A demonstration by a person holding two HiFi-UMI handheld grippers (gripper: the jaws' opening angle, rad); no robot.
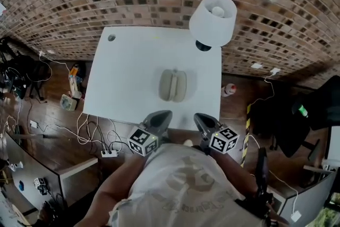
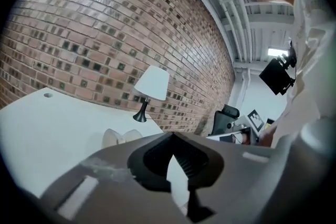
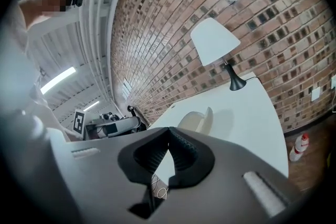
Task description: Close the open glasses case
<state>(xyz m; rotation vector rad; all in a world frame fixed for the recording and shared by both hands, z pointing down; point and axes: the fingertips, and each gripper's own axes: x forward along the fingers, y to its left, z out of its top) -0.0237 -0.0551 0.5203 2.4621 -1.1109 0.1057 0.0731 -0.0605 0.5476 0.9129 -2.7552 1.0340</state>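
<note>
The beige glasses case (image 1: 173,85) lies open on the white table (image 1: 127,72), its two halves spread side by side near the middle. It also shows past the jaws in the left gripper view (image 2: 122,138) and the right gripper view (image 3: 197,119). My left gripper (image 1: 162,114) and right gripper (image 1: 201,117) hover at the table's near edge, short of the case and apart from it. The jaws of the left gripper (image 2: 171,135) meet at their tips with nothing between them. The right gripper (image 3: 169,129) is likewise shut and holds nothing.
A white-shaded lamp (image 1: 213,19) on a black base stands at the table's far right corner, against the brick wall. Cables and a power strip (image 1: 109,153) lie on the wooden floor to the left. A small bottle (image 1: 229,90) stands on the floor right of the table.
</note>
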